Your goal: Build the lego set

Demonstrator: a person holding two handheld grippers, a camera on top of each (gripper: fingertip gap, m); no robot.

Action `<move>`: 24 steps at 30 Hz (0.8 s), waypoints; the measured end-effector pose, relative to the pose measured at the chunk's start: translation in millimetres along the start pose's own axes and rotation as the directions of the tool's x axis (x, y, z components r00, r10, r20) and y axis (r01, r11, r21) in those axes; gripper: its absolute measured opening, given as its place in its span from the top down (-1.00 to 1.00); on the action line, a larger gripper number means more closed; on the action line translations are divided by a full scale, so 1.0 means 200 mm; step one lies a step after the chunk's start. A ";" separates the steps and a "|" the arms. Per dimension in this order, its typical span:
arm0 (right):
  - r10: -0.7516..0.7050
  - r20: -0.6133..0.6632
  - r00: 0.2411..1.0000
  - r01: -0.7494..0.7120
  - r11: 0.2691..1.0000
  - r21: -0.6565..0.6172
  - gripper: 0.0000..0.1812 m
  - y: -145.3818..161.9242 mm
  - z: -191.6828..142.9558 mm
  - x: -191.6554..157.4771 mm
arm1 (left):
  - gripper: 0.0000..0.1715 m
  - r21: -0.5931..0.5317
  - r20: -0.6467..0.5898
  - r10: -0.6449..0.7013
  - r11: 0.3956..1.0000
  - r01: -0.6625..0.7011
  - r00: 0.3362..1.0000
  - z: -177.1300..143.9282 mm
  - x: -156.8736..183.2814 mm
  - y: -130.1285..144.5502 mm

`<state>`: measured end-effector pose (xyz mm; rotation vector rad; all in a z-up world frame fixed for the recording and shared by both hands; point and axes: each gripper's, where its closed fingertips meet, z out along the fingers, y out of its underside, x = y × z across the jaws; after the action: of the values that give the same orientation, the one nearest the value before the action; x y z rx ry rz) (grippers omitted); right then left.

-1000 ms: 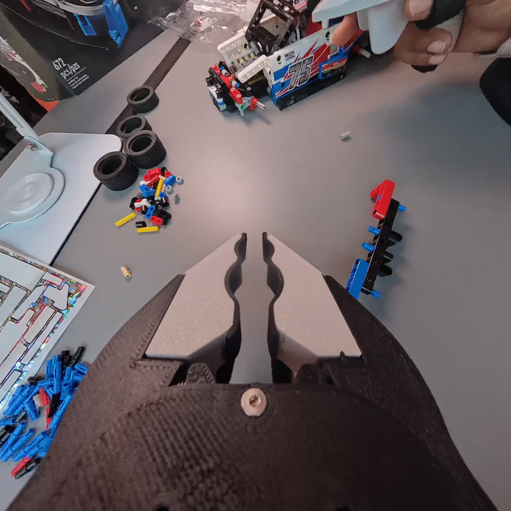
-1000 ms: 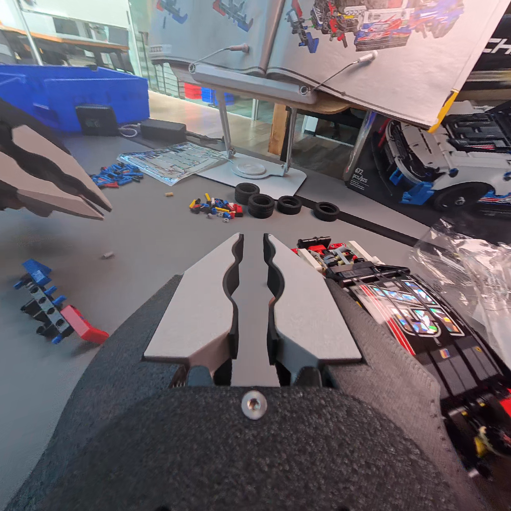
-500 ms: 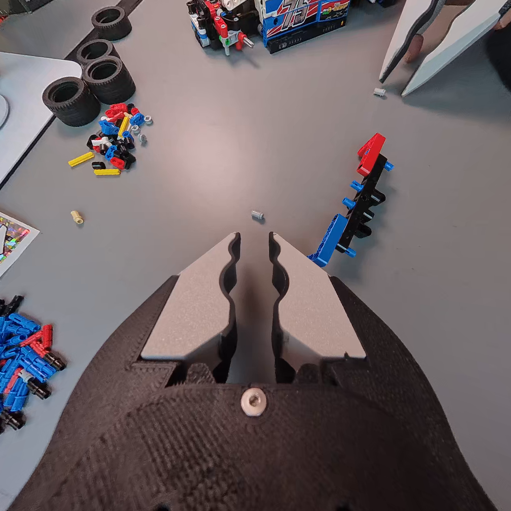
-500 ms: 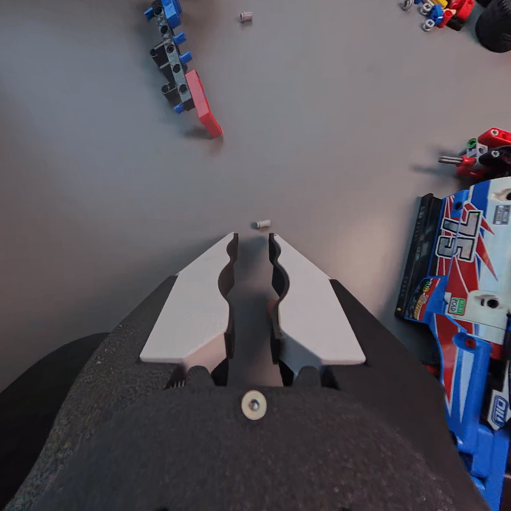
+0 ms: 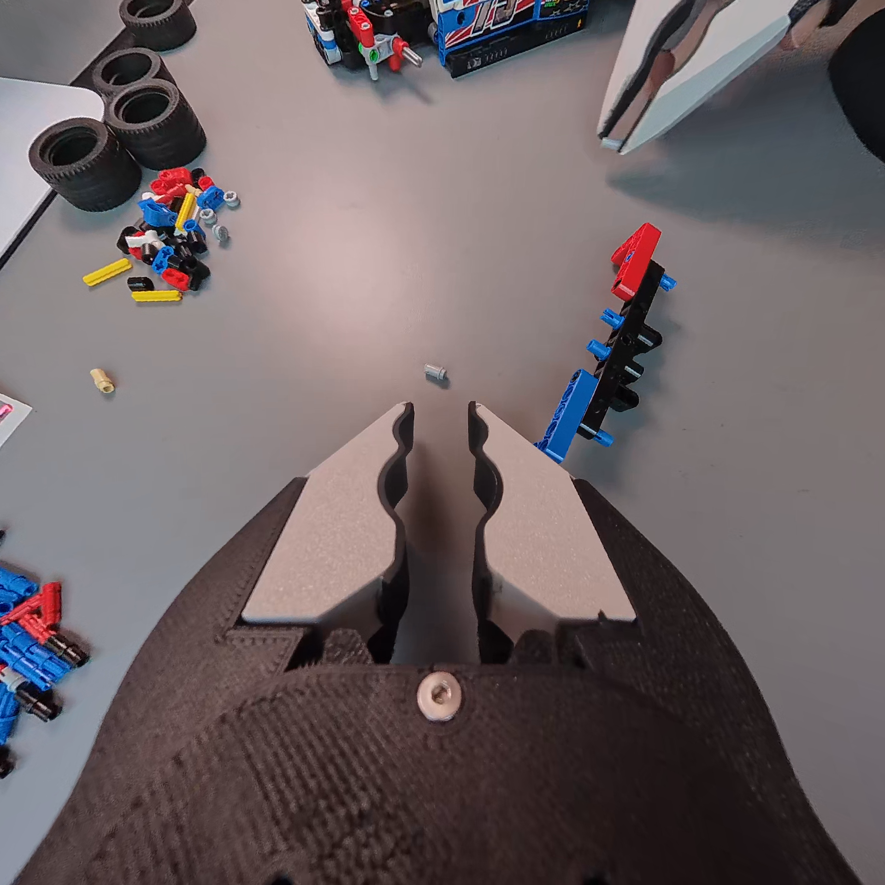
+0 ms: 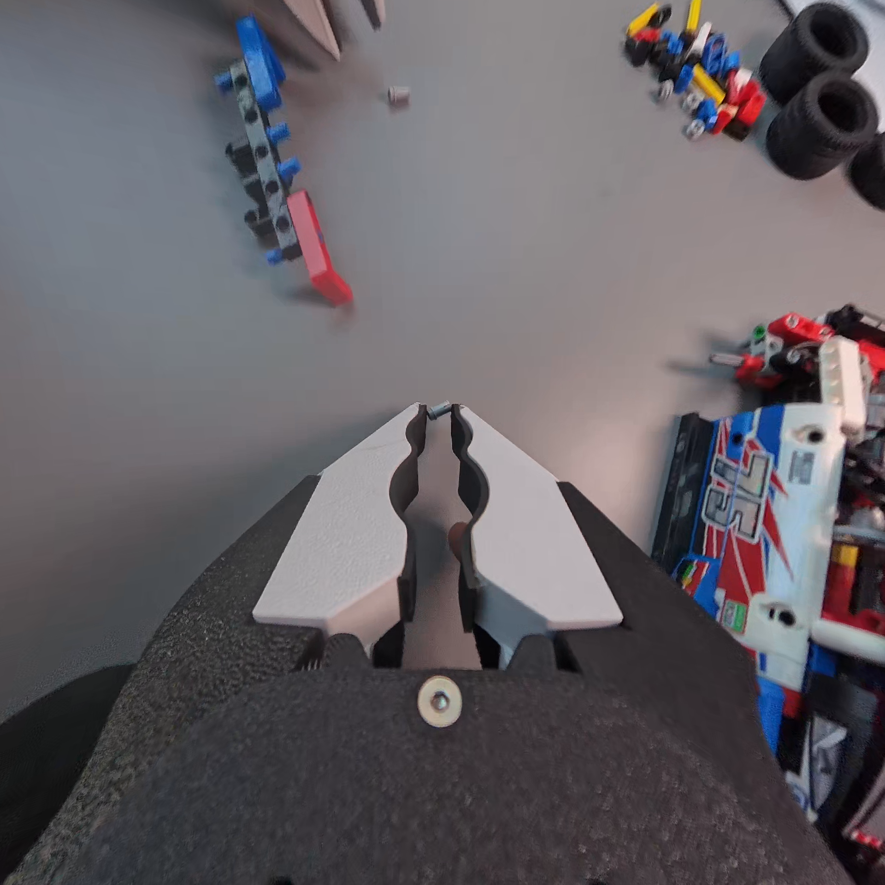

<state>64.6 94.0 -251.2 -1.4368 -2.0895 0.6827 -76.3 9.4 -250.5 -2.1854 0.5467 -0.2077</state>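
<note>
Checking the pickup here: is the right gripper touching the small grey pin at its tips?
Touching. The right wrist view shows the small grey pin bridging the narrow gap between the right gripper tips, no space visible at either end.

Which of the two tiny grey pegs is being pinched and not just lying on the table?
The grey peg between the right gripper tips is pinched. The other grey peg lies loose on the table, just ahead of the open left gripper.

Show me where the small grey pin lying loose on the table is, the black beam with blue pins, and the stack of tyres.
small grey pin (image 5: 436,372), left wrist view, on its barrel.
black beam with blue pins (image 5: 622,345), left wrist view, mid-length of the black bar.
tyres (image 5: 81,163), left wrist view, sidewall of the nearest tyre.
</note>
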 end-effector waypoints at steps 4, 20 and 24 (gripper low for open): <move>-0.016 0.007 1.000 0.015 0.995 0.100 0.91 -0.27 0.15 0.03 | 0.72 -0.015 -0.027 -0.010 1.000 0.010 1.000 0.04 0.00 -0.01; -0.101 0.066 0.993 0.102 0.994 -0.023 0.90 -0.50 0.50 -0.05 | 0.95 -0.073 -0.018 0.092 0.993 -0.093 0.996 0.11 0.00 -0.03; -0.082 0.082 0.993 0.083 0.996 -0.014 0.83 -0.50 0.49 -0.06 | 0.95 -0.067 -0.005 0.096 0.993 -0.096 0.995 0.11 0.00 -0.03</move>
<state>-65.5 39.6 -259.4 -1.3445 -2.2092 0.7032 -67.3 28.9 -259.4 -2.2175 0.6665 -0.1410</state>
